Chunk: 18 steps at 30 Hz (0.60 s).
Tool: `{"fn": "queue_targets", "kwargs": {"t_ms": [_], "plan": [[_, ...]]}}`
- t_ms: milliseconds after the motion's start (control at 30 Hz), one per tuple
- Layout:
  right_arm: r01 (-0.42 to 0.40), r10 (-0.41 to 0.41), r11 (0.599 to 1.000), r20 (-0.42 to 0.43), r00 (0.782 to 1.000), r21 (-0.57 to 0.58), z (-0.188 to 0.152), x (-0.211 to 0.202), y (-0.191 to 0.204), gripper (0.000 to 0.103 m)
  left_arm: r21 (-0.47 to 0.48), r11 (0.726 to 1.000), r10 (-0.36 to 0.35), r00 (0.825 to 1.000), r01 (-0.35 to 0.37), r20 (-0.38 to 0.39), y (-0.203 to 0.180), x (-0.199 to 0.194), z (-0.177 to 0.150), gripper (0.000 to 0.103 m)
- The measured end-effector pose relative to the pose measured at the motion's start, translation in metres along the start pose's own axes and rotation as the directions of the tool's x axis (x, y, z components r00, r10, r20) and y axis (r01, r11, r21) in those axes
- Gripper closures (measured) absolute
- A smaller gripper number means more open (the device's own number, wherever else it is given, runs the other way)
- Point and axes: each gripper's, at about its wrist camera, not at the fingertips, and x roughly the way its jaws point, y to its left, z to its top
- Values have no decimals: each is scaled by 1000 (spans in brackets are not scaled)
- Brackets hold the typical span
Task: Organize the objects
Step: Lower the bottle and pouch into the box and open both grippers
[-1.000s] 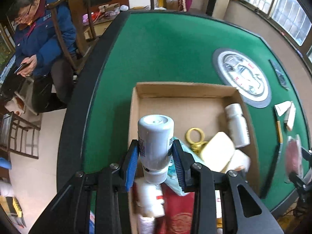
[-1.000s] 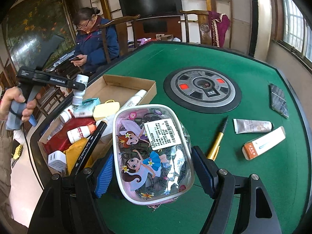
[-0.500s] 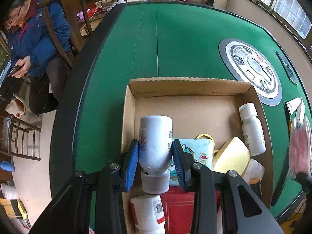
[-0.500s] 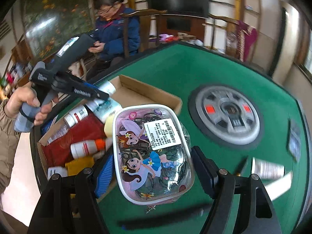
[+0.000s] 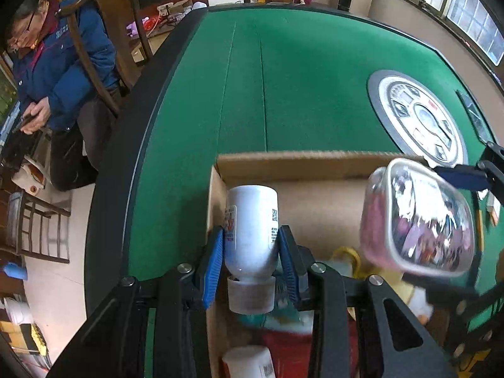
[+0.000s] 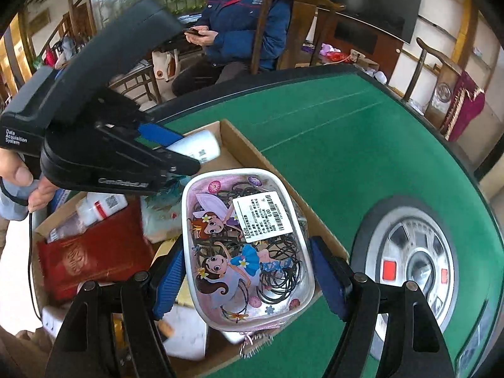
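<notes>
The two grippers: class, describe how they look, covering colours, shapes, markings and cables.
Each gripper has black angular fingers with silver screws and ribbed blue pads. The left gripper's black body carries white "Data Acquisition System" lettering, and a thin black cable hangs below its grip.

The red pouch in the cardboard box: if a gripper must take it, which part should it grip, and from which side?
Probably the long upper edge of the red pouch, coming from above. It lies flat in the cardboard box, so its face gives the pads nothing to close on. A white bottle crowds the far edge, so lifting one free edge first seems safest.
</notes>
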Motion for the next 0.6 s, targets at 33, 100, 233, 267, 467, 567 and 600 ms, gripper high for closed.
{"fn": "queue_targets", "kwargs": {"t_ms": [33, 100, 233, 267, 467, 567, 600], "plan": [[6, -6, 1000, -7, 1000, -13, 1, 4, 2, 23, 4, 1000, -3, 1000, 3, 0, -1, 3, 2, 69], [25, -25, 999, -16, 1000, -34, 3, 10, 5, 23, 13, 1000, -1, 1000, 1, -8, -3, 10, 5, 69], [58, -61, 994, -30, 998, -92, 2, 20, 9, 23, 49, 999, 20, 1000, -19, -12, -8, 13, 3, 69], [58, -61, 993, -28, 998, -101, 1, 22, 10, 23, 50, 999, 14, 1000, -13, -17, -8, 13, 2, 69], [-35, 32, 995, -27, 999, -93, -4, 18, 1, 23, 58, 998, -22, 997, 26, -72, -9, 16, -18, 70], [-34, 32, 994, -25, 999, -105, -4, 20, 0, 23, 37, 999, -21, 998, 23, -61, -5, 12, -19, 70], [-32, 30, 994, -25, 999, -106, -3, 22, 2, 23, 32, 999, -25, 998, 27, -62, -4, 12, -17, 70]]}}
